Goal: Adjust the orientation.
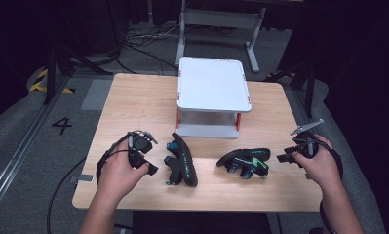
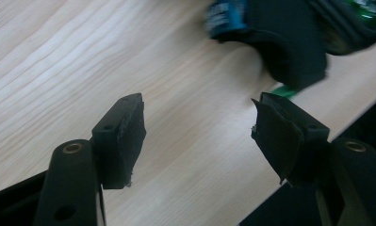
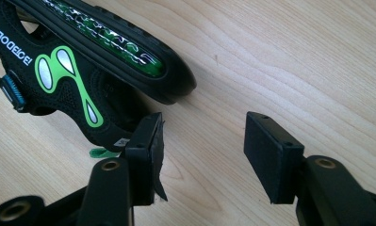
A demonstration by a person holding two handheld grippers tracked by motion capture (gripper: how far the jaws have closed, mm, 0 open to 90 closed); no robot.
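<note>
Lying on their sides on the tabletop (image 1: 133, 97): two black sandals with green and blue trim. Left sandal (image 1: 182, 160) sits near the front edge, sole toward the centre; right sandal (image 1: 245, 162) lies crosswise just right of it, a small gap between the two. Behind them, mid-table, a white two-tier rack (image 1: 212, 85) with orange posts.

Left claw (image 1: 145, 158), held in the left hand (image 1: 119, 173), hovers just left of the left sandal; jaws spread, nothing between them, bare wood below in the left gripper view. Right claw (image 1: 284, 157), in the right hand (image 1: 321, 163), sits just right of the right sandal; jaws spread, empty. In the right gripper view one jaw stands close beside the sandal's heel strap; whether they touch I cannot tell.
</note>
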